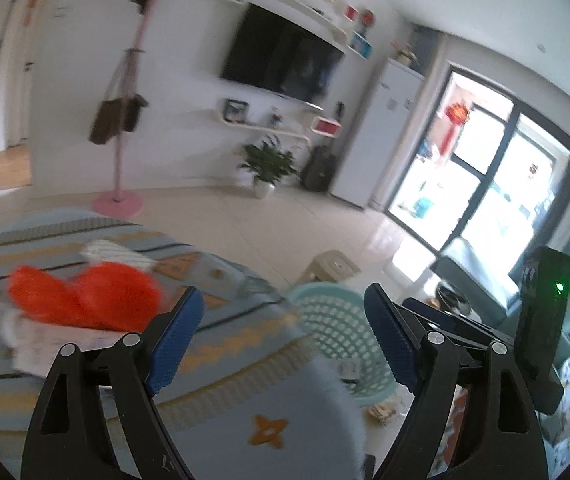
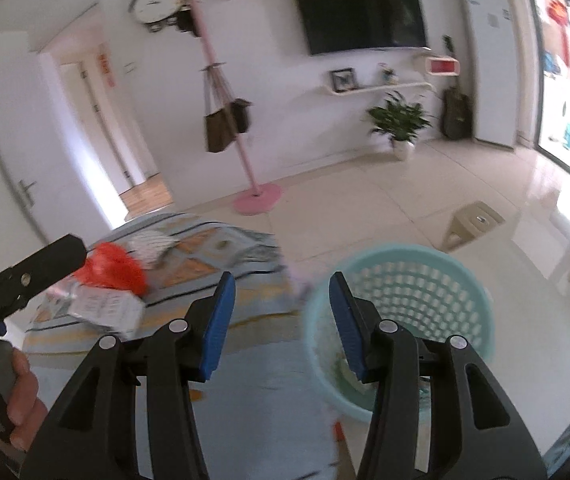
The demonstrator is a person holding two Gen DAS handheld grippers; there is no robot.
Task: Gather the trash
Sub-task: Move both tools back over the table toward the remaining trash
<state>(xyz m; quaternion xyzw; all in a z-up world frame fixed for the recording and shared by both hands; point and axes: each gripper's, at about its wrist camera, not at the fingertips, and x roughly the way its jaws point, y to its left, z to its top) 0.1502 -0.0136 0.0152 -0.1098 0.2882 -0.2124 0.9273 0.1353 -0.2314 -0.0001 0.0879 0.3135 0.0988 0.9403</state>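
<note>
Trash (image 1: 85,300) lies on the worktop (image 1: 221,364), ahead and left of my left tool (image 1: 281,340), the nearer one. Both it and my right tool (image 2: 281,328) gape empty; the bin (image 2: 425,280) sits right.

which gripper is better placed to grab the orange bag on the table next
Left, probably. The left gripper is open and empty, with the orange bag just left of its fingers. The right gripper, also open, sits nearer the teal basket.
</note>
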